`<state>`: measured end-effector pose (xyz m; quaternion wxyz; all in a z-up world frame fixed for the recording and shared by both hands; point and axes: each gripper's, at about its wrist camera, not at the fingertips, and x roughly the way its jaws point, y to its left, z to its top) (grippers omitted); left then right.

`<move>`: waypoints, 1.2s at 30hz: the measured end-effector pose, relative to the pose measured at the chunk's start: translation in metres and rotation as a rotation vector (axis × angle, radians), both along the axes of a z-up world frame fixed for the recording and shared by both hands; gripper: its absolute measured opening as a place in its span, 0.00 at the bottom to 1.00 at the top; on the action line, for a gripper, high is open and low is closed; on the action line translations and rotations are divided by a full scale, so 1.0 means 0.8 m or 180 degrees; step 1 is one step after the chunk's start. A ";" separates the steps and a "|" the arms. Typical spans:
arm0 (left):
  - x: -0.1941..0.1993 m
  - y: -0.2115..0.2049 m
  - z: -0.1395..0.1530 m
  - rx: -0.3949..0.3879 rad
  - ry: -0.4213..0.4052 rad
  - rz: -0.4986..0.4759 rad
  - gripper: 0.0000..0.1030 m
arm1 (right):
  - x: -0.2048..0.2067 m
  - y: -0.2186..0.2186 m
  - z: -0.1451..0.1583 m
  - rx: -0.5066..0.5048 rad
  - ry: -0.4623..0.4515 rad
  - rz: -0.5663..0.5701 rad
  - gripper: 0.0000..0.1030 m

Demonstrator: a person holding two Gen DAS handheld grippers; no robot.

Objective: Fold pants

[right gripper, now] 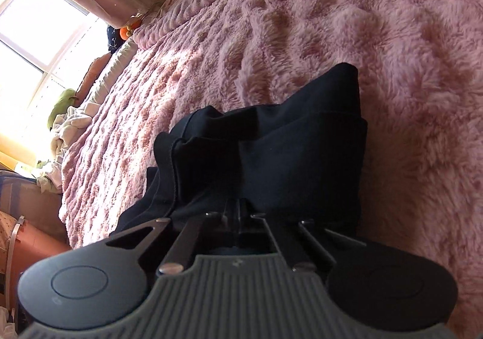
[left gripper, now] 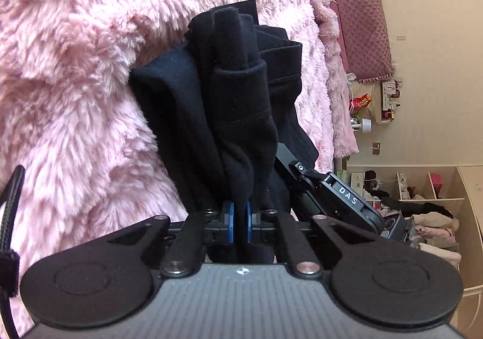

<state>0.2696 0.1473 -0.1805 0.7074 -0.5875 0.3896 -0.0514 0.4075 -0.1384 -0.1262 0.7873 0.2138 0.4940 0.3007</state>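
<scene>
- Your left gripper (left gripper: 240,219) has its blue pads (left gripper: 230,222) pressed together on a bunched fold of the black pants (left gripper: 229,103); dark cloth fills the narrow slot between them.
- Your right gripper (right gripper: 238,218) is likewise clamped onto the pants (right gripper: 271,158), its fingertips buried in the fabric (the pads themselves are hidden in shadow).
- The right gripper's black body (left gripper: 338,197) shows just to the right of the bundle in the left wrist view, so both tools grip close together.
- The pants sit bunched and layered on the fluffy pink blanket (left gripper: 90,67), which spreads far beyond them on every side.
- Judging by the thick, fleecy folds, the cloth is soft, limp and light; it will sag and slide out of shape, not hold a crease.
- Take hold at a hem or seam edge (right gripper: 173,158), catching every layer, so none slips free.
</scene>
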 end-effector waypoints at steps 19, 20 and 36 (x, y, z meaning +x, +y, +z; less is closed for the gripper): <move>0.002 0.090 0.068 0.0814 -0.0630 0.0046 0.29 | -0.102 -0.062 0.029 0.0744 -0.0287 0.0051 0.03; 0.005 0.090 0.075 0.0878 -0.0762 -0.0006 0.31 | -0.112 -0.064 0.028 0.0704 -0.0300 0.0068 0.03; 0.071 -0.110 0.066 0.3801 -0.0868 -0.0694 0.06 | -0.091 0.017 0.032 -0.1013 -0.1296 -0.0830 0.03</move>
